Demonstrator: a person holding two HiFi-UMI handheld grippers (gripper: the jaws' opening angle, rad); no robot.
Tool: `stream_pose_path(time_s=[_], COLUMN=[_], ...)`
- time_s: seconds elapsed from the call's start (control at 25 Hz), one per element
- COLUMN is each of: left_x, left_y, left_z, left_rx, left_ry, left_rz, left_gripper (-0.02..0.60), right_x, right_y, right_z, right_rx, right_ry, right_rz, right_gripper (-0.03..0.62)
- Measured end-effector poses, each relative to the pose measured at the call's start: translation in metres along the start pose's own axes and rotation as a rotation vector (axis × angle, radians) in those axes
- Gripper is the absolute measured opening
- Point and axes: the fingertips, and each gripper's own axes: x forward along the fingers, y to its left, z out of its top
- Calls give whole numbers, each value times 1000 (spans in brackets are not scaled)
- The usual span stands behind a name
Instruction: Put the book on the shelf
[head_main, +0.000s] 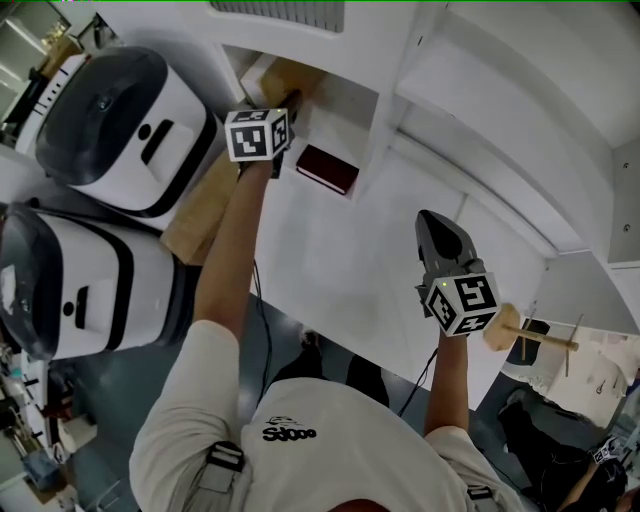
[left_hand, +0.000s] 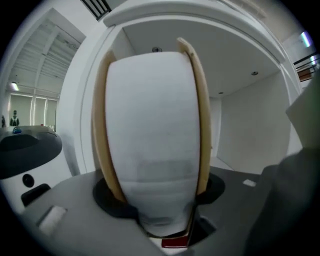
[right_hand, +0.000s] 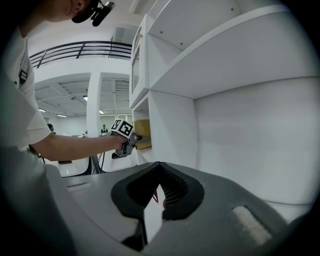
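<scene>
**Item 1, nine to ten o'clock, head view.** Two white machines (head_main: 110, 125) with dark lids. They carry no label that can be read.

**Item 2, eleven o'clock.** Your left gripper (head_main: 288, 105) has its jaws clamped on the covers of the tan book (left_hand: 150, 125). It holds the book upright, page edge towards its own camera, inside a compartment of the shelf (head_main: 400, 60).

**Item 3, at that gripper's four o'clock.** A dark red book (head_main: 327, 168) lies flat, with no title legible.

**Item 4, four o'clock.** Your right gripper (head_main: 436, 230) has its jaws together and empty, well apart from the book.

**Step in hand.** This looks like the placing itself, nearly done. Next, you should rest the book's lower edge on the board, release, then draw straight back so it does not tip.

**Writing.** The shirt print (head_main: 290, 433) at six o'clock is too blurred to read.
</scene>
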Motion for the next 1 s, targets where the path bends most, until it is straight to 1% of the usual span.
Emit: stream_pose_path(time_s=[0.04, 0.08, 0.16, 0.32, 0.56, 0.68, 0.84, 0.92, 1.0], left_x=[3, 5, 8, 2, -23, -43, -79, -102, -127], left_y=[0, 0, -2, -4, -3, -4, -5, -7, -13], left_z=[-2, -3, -5, -14, -31, -37, -41, -39, -34], left_rx=[12, 21, 20, -23, -106, -122, -116, -90, -50], left_ry=[21, 35, 42, 26, -8, -25, -38, -50, -76], left_rz=[-4, -9, -24, -42, -50, -69, -85, -92, -114], left_gripper=[281, 276, 294, 349, 374, 374, 368, 343, 294], right_x=[2, 3, 5, 6, 7, 7, 2, -2, -9], right_y=[2, 4, 7, 9, 16, 22, 32, 38, 46], right_z=[0, 0, 0, -1, 0, 5, 19, 29, 41], right_rx=[0, -1, -3, 0, -4, -14, -36, -51, -67], right_ry=[0, 0, 2, 4, 1, -11, -44, -67, -96], right_rz=[2, 5, 7, -1, -7, -7, -16, -19, -22], right_gripper=[2, 2, 2, 2, 2, 2, 2, 2, 2])
